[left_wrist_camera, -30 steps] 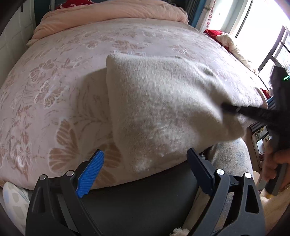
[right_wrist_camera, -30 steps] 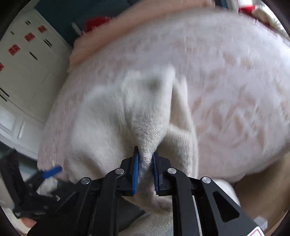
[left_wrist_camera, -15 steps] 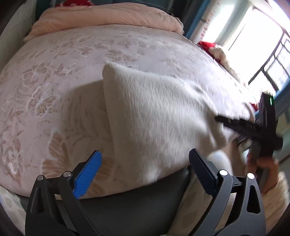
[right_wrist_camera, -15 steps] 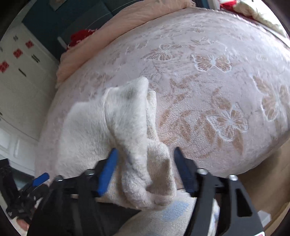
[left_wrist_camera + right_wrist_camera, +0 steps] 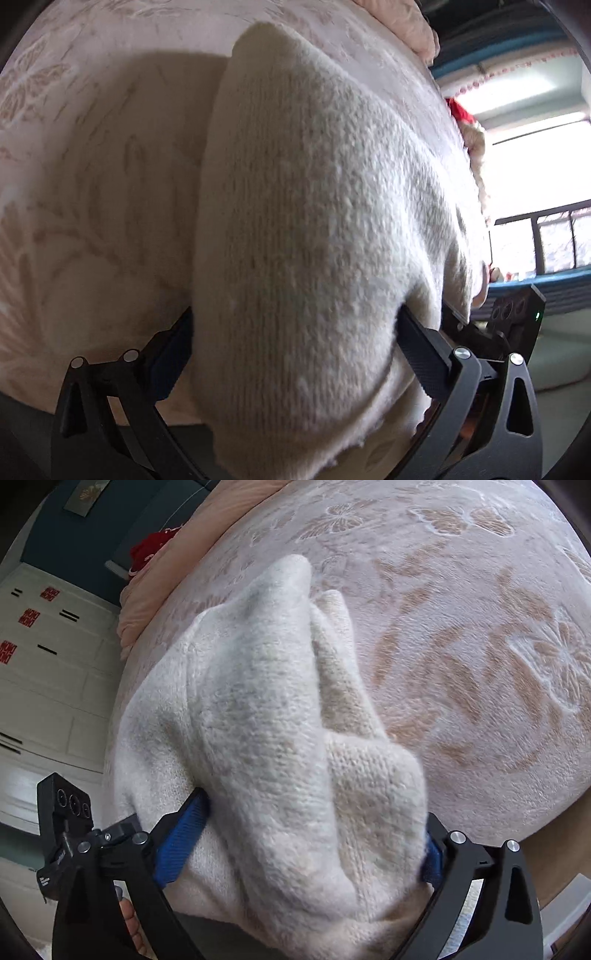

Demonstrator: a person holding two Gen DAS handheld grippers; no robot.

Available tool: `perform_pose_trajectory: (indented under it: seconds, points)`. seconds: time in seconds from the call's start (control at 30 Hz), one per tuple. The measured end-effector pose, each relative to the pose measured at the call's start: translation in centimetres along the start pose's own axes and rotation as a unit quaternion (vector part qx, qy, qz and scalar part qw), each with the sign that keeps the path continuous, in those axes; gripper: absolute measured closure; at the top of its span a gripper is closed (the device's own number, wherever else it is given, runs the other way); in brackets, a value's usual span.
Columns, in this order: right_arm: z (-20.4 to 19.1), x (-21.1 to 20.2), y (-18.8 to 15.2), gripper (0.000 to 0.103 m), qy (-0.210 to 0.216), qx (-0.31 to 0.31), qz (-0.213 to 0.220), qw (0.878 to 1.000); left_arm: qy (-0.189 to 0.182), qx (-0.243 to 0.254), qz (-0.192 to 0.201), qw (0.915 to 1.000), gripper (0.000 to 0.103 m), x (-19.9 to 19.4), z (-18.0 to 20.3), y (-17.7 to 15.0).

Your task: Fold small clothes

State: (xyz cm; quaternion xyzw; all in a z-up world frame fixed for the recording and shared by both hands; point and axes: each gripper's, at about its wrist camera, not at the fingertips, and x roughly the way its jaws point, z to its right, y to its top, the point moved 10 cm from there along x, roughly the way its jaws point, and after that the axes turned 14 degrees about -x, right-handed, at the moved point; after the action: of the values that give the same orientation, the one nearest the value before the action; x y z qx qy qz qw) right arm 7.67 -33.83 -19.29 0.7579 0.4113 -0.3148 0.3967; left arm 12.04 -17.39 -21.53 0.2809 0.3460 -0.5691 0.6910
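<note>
A cream knitted garment [image 5: 314, 221] lies folded near the edge of a bed with a pink flowered cover [image 5: 92, 184]. My left gripper [image 5: 295, 319] points down at it. Its jaws are still opening, wide apart, and the cloth bulges up between them and hides the pads. In the right wrist view the same garment [image 5: 277, 738] shows a raised ridge of folds. My right gripper [image 5: 314, 812] straddles that ridge, its jaws opening with the blue pads [image 5: 181, 845] either side of the cloth. Neither pair of pads visibly presses the cloth.
The bed cover [image 5: 480, 664] stretches away behind the garment. A rolled pink quilt [image 5: 159, 590] and a red item [image 5: 151, 550] lie at the head. White cupboards [image 5: 44, 683] stand to the left, a bright window [image 5: 535, 177] to the right. The bed's edge is just below both grippers.
My right gripper has let go of the fold it pinched and spread wide. Both grippers have sunk toward the garment. The left one now straddles its near end.
</note>
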Motion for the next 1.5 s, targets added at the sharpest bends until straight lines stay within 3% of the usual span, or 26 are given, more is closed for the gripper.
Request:
perform_pose_trajectory:
  seconds: [0.03,0.07,0.1,0.13,0.17,0.2,0.27,0.4,0.53,0.73,0.87,1.0,1.13,1.23,1.3,1.37,1.43,1.5]
  points:
    - [0.0,0.1,0.1,0.008,0.003,0.004,0.000,1.000,-0.006,-0.006,-0.002,1.0000,0.005,0.0,0.1,0.1]
    - [0.0,0.0,0.2,0.022,0.005,0.008,0.002,1.000,-0.008,-0.007,-0.004,0.9999,0.005,0.0,0.3,0.2]
    - [-0.2,-0.2,0.3,0.042,0.018,0.009,0.006,1.000,-0.013,-0.003,-0.005,0.9999,0.019,-0.2,0.6,0.2]
    - [-0.4,-0.5,0.5,0.048,0.028,0.012,0.010,0.999,-0.019,0.006,-0.008,0.9998,0.032,-0.4,1.0,0.1]
    - [-0.4,-1.0,0.7,0.059,0.029,0.015,0.015,0.999,-0.018,0.017,-0.004,0.9997,0.038,-0.9,1.6,0.0]
    - [-0.8,-1.9,1.0,0.064,0.031,0.013,0.023,0.999,-0.021,0.023,-0.001,0.9995,0.047,-1.3,1.9,0.0]
    - [-1.9,-3.6,1.6,0.066,0.036,0.007,0.042,0.998,-0.027,0.040,0.013,0.9987,0.053,-3.0,3.3,-0.2]
    - [-6.1,-8.5,3.7,0.067,0.035,-0.039,0.092,0.994,-0.043,0.079,0.055,0.9944,0.054,-7.8,6.7,0.1]
    - [-10.5,-14.0,5.5,0.067,0.046,-0.070,0.148,0.985,-0.087,0.099,0.083,0.9878,0.054,-13.8,9.7,0.6]
    - [-19.1,-23.7,8.3,0.066,0.051,-0.154,0.246,0.956,-0.132,0.189,0.164,0.9592,0.054,-25.1,15.3,-0.6]
    - [-25.3,-28.8,9.9,0.066,0.068,-0.205,0.299,0.930,-0.160,0.244,0.223,0.9303,0.053,-33.6,17.6,-1.2]
    - [-30.7,-30.8,11.1,0.065,0.075,-0.251,0.331,0.906,-0.161,0.285,0.280,0.9025,0.052,-39.7,18.1,-1.0]
    - [-34.9,-29.3,12.1,0.064,0.095,-0.269,0.331,0.900,-0.150,0.291,0.313,0.8919,0.052,-43.0,16.3,0.8]
    - [-36.5,-25.6,12.5,0.063,0.108,-0.270,0.312,0.904,-0.133,0.280,0.318,0.8958,0.051,-43.0,13.1,2.9]
    - [-36.4,-21.8,12.4,0.055,0.113,-0.266,0.293,0.911,-0.121,0.267,0.312,0.9035,0.050,-41.5,10.1,4.8]
    - [-35.4,-16.0,11.9,0.047,0.116,-0.255,0.260,0.924,-0.103,0.246,0.293,0.9181,0.045,-38.5,6.0,7.5]
    - [-32.7,-8.2,10.5,0.042,0.098,-0.239,0.208,0.943,-0.078,0.219,0.279,0.9317,0.030,-34.5,1.6,9.8]
    - [-28.3,-0.6,8.3,0.041,0.060,-0.195,0.138,0.969,-0.006,0.162,0.267,0.9499,0.021,-28.2,-5.5,12.4]
